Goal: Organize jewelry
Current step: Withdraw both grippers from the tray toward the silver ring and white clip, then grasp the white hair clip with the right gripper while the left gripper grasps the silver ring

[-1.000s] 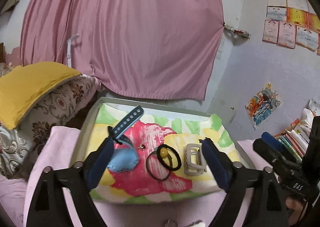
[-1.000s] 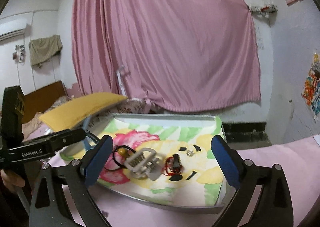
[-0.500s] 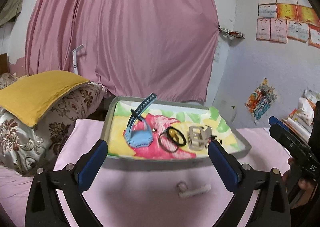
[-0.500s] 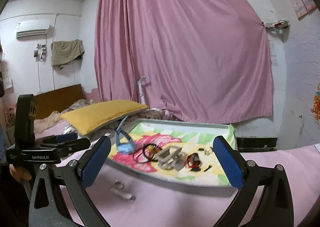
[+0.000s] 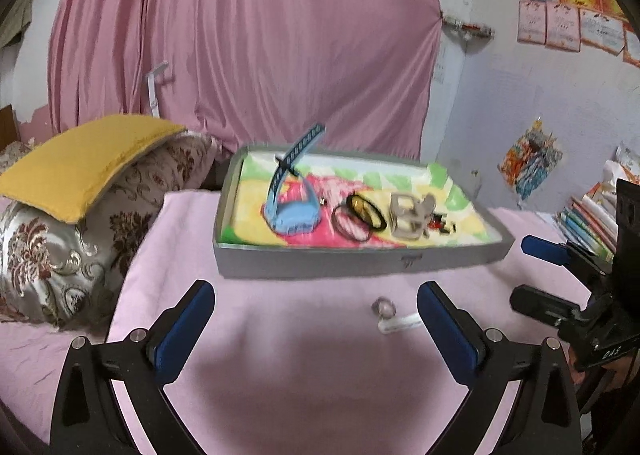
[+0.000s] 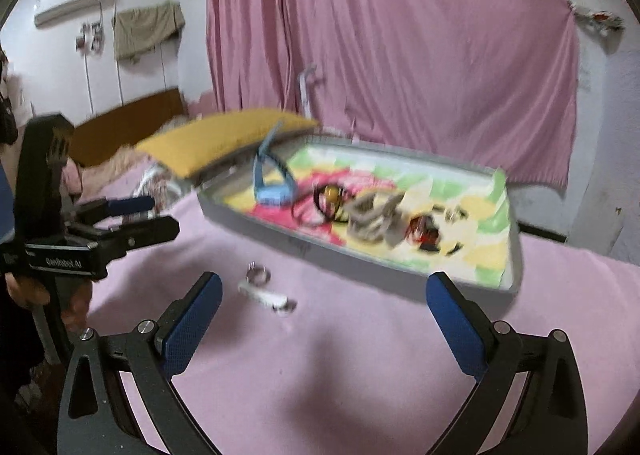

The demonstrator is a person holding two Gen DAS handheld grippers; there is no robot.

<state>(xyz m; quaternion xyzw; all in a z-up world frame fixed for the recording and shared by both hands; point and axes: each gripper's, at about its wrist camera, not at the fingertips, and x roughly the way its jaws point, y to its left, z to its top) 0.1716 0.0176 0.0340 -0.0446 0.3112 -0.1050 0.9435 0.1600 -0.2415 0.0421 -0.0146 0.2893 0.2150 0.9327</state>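
White clip (image 5: 398, 323) and ring (image 5: 383, 305) look light and slippery on the soft pink cloth (image 5: 280, 355); I'd pinch the clip mid-length. Both my grippers (image 5: 316, 327) (image 6: 325, 317) gape wide, empty.

Left wrist view looks forward and slightly down over the pink bedcover (image 5: 304, 355) toward the tray (image 5: 360, 259) and curtain (image 5: 240, 35), right wrist view from further right, angled leftward, both near, both sharing tray, curtain, yellow pillow (image 6: 224, 139).

Pink curtain (image 5: 248, 35), white walls (image 5: 520, 95), yellow pillow (image 5: 80, 163), pink-sheeted bed (image 5: 300, 355).
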